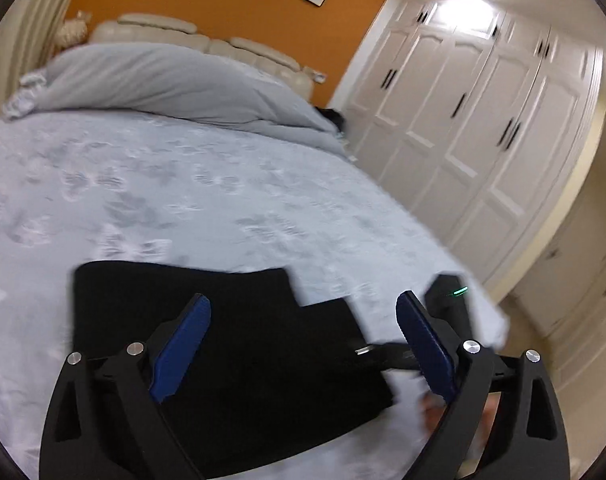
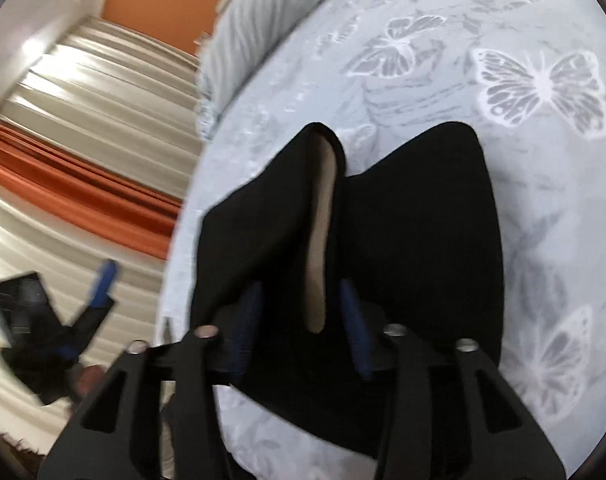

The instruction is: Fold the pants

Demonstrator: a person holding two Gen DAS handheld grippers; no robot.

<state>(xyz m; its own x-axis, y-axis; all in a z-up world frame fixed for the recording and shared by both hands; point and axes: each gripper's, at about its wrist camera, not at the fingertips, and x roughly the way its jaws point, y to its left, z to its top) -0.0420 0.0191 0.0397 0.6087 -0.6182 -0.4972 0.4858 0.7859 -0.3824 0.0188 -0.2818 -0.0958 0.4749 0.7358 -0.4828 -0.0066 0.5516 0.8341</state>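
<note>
The black pants (image 1: 207,344) lie folded flat on the pale blue bedspread (image 1: 183,184). My left gripper (image 1: 303,320) is open and empty, held above the pants near the bed's front edge. In the right wrist view my right gripper (image 2: 299,300) is partly closed around a raised fold of the black pants (image 2: 403,240), with a beige lining (image 2: 323,240) showing in the opening between the layers. Its blue fingers (image 2: 245,320) are half buried in the cloth. The right gripper also shows at the right in the left wrist view (image 1: 447,300), and the left gripper at the left in the right wrist view (image 2: 55,328).
A grey duvet (image 1: 175,80) is bunched at the head of the bed. White wardrobe doors (image 1: 483,120) stand to the right of the bed. In the right wrist view, striped curtains (image 2: 83,140) hang beyond the bed's edge (image 2: 183,240).
</note>
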